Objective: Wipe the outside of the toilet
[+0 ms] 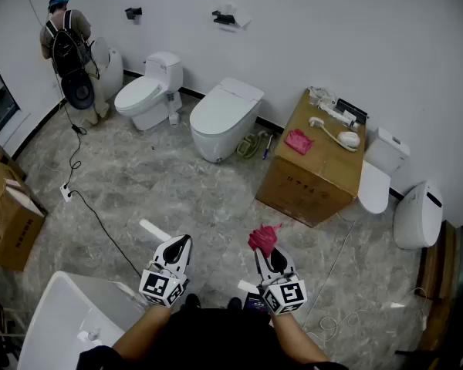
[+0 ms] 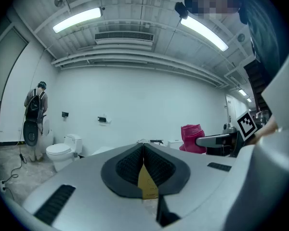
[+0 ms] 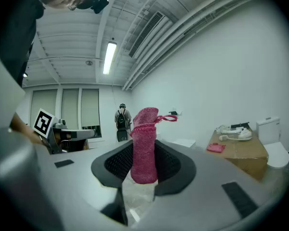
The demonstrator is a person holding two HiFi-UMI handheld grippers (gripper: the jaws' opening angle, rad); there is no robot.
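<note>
My right tool (image 1: 266, 254) clamps a pink knitted cloth (image 1: 263, 237). My left tool (image 1: 180, 245) is clenched shut. The nearest white ceramic toilet (image 1: 224, 118) stands well apart from both.

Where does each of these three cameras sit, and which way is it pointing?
Head view: on the person's head, looking down at the floor and a white toilet; both forearms, the left tongs and right tongs show.
Left gripper view: rides the left tongs, looking along their closed jaws toward the far wall.
Right gripper view: rides the right tongs, looking along jaws clamped on a pink cloth.
Shared: all three show the pink cloth; each gripper view catches the other tongs.
</note>
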